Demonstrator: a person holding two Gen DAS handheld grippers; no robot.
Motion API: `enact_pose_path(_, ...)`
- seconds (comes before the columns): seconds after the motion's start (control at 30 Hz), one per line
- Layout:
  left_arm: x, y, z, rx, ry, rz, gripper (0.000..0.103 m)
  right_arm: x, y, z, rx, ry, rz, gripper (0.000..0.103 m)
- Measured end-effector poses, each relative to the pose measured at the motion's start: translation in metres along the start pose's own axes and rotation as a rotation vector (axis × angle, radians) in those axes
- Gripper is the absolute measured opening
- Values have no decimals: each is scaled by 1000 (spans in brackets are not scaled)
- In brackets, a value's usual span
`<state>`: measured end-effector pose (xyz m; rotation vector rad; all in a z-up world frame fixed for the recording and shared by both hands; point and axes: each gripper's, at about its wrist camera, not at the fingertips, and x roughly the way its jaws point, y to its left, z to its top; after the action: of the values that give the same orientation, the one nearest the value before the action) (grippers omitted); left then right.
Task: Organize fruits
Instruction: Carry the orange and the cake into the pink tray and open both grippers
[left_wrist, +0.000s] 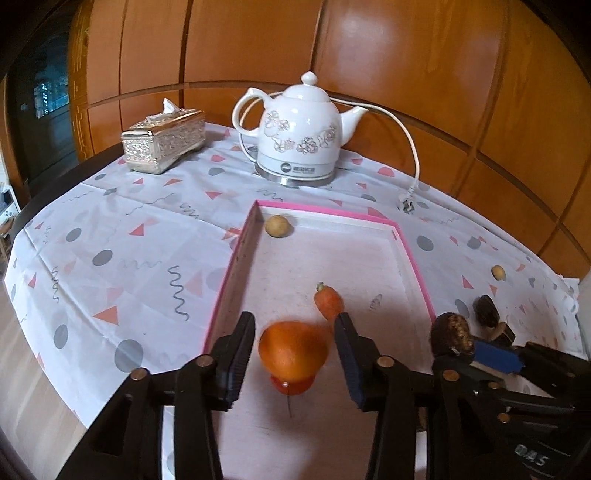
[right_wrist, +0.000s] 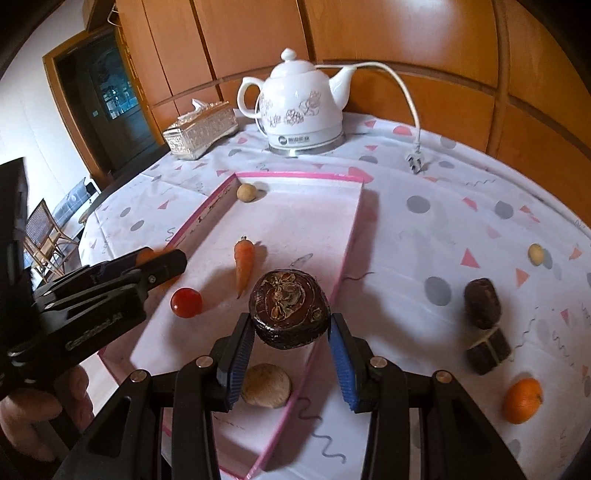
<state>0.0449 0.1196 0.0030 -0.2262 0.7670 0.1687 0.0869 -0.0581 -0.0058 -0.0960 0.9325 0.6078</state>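
Observation:
In the left wrist view an orange (left_wrist: 293, 350) sits between the pads of my left gripper (left_wrist: 295, 319) with a slim gap on each side, so the jaws stand open. It hangs just over a red tomato (left_wrist: 291, 386) in the pink-rimmed tray (left_wrist: 229, 273). My right gripper (right_wrist: 290, 319) is shut on a dark brown round fruit (right_wrist: 290, 310) above the tray's right rim (right_wrist: 347, 258). A carrot (right_wrist: 243, 264), a small tan fruit (right_wrist: 246, 192) and a pale round item (right_wrist: 266, 384) lie in the tray.
On the cloth to the right lie a second orange (right_wrist: 522, 400), a dark date-like piece (right_wrist: 482, 302), a tied dark block (right_wrist: 487, 350) and a small yellow fruit (right_wrist: 535, 254). A white kettle (left_wrist: 299, 136), its plug (left_wrist: 406, 205) and a tissue box (left_wrist: 164, 142) stand behind the tray.

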Motion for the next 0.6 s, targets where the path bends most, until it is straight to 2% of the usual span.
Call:
enact_pose_path(0.1,-1,2,0,-11,-2,4,51,10,3,2,16,17,13,42)
enact_pose_path(0.17,-4,4,0,-23,-6,9,57,14,6,1,16,21,10,42)
enact_pose_path(0.37,-12,1,-4,-29,-10,5,61,16,9,-4,34,26,26,43)
enact_pose_path(0.6,-19,-11,-9,-3,-11,-13,62,-4,8,-8,46,-21,17,43)
